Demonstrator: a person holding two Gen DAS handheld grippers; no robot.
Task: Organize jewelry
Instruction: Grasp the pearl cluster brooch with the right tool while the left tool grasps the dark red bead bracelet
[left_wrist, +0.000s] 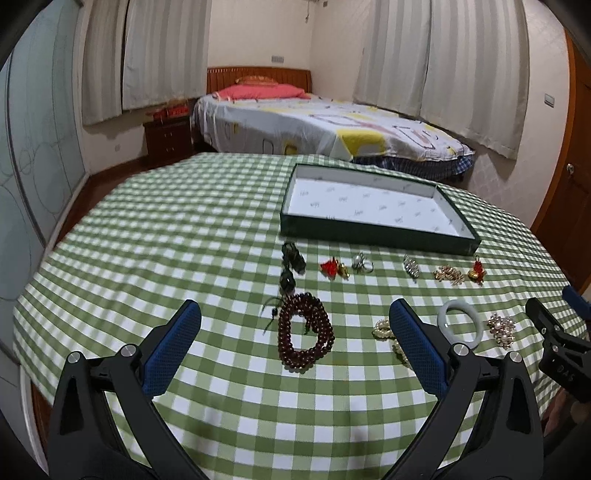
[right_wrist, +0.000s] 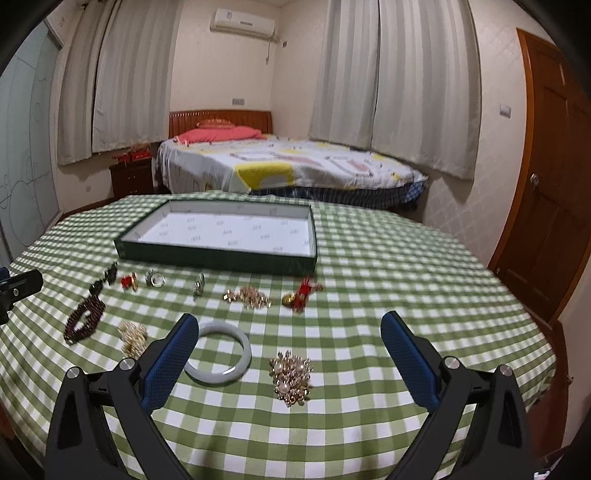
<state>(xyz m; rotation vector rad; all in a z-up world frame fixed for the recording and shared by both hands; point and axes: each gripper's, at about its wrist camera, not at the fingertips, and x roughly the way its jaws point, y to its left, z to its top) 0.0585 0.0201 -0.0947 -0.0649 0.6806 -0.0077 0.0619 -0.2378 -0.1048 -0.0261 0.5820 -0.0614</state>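
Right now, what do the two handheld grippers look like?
Both match: the left gripper and right gripper have black plastic arms with silver pivot bolts and blue textured pads on the fingers. No cables or sleeves show.

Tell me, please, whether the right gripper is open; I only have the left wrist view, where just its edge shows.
Observer: Yes, the right gripper is open and holds nothing.
Operator: What lies in front of it?
Observer: The pearl brooch lies on the cloth between its fingers, untouched.
Operator: And the white bangle?
Observer: The white bangle lies flat beside the brooch, partly hidden behind the gripper's left finger.
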